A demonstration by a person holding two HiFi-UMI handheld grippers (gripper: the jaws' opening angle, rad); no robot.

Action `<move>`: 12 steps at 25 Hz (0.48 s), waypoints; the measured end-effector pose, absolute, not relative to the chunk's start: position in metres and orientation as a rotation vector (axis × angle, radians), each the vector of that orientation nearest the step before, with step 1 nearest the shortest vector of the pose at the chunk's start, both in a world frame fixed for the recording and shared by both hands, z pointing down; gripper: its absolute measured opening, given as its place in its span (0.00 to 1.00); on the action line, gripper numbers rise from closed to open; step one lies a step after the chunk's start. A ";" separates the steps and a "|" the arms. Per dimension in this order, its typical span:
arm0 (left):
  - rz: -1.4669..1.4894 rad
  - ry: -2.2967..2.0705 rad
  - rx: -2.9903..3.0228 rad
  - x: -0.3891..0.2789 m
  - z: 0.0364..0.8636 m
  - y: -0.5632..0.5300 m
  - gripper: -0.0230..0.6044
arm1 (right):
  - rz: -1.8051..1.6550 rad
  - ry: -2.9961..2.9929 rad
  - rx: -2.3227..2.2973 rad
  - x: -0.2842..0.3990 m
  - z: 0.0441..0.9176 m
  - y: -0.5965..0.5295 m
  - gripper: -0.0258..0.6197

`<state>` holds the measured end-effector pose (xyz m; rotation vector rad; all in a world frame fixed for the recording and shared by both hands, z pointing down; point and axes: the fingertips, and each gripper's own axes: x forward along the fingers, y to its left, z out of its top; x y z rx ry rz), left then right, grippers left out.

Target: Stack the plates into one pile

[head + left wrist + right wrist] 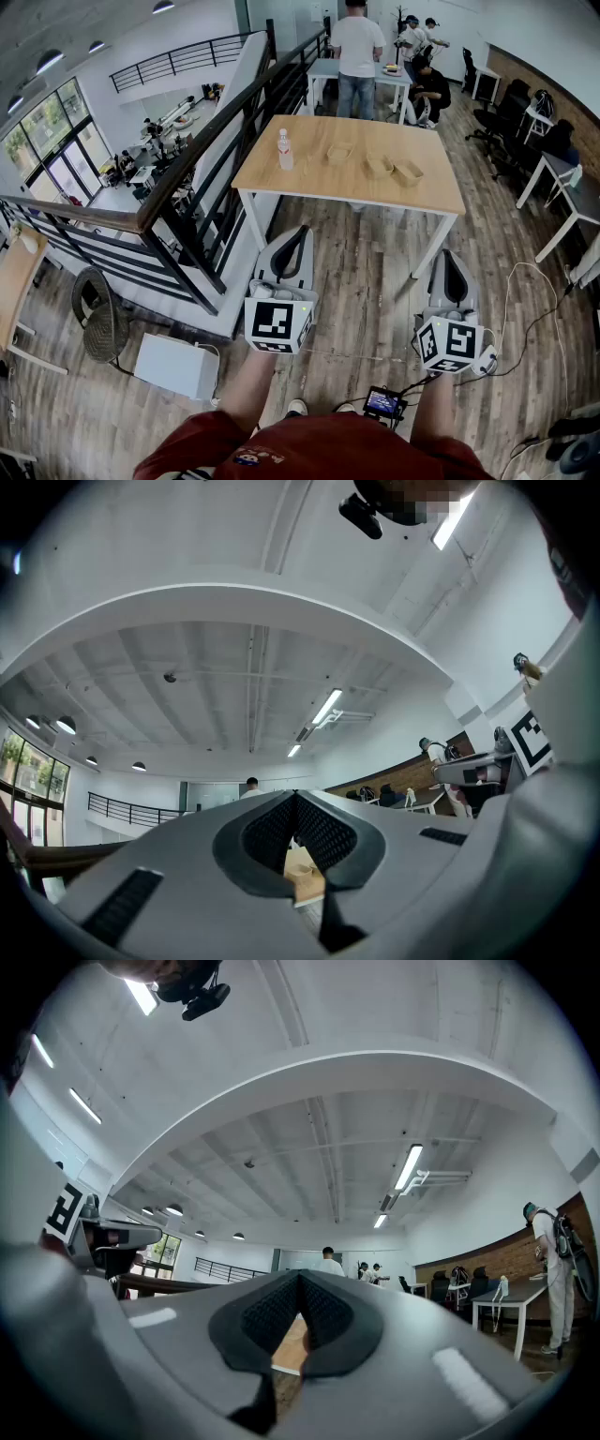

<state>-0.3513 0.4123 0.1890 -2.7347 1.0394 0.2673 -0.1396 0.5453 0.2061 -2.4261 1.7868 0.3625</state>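
Three tan shallow plates lie apart on the wooden table (281, 178): one (339, 152) at the middle, one (378, 168) to its right, and one (408, 172) furthest right. My left gripper (302, 231) and right gripper (449, 254) are both held over the floor, short of the table's near edge and pointing toward it. Both are shut with nothing between the jaws. In the left gripper view the shut jaws of the left gripper (295, 795) leave a small gap below the tips, through which a bit of the table (305, 881) shows. The right gripper (300, 1280) shows the same, with a strip of table (287, 1346) in the gap.
A clear water bottle (285, 150) stands on the table's left part. A dark stair railing (197, 159) runs along the left. A white box (175, 366) and a round chair (98, 323) sit on the floor at left. Cables (525, 309) trail at right. People stand at a farther table (361, 70).
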 end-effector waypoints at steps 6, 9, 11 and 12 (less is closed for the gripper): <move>0.278 1.021 -2.726 -0.340 0.190 0.420 0.05 | 0.376 1.770 -2.418 -0.133 0.205 0.548 0.05; 0.287 1.009 -2.729 -0.332 0.190 0.425 0.05 | 0.375 1.773 -2.412 -0.131 0.205 0.548 0.05; 0.285 1.011 -2.724 -0.327 0.189 0.428 0.05 | 0.380 1.781 -2.409 -0.129 0.205 0.549 0.05; 0.283 1.015 -2.722 -0.325 0.190 0.428 0.05 | 0.383 1.788 -2.407 -0.128 0.206 0.550 0.05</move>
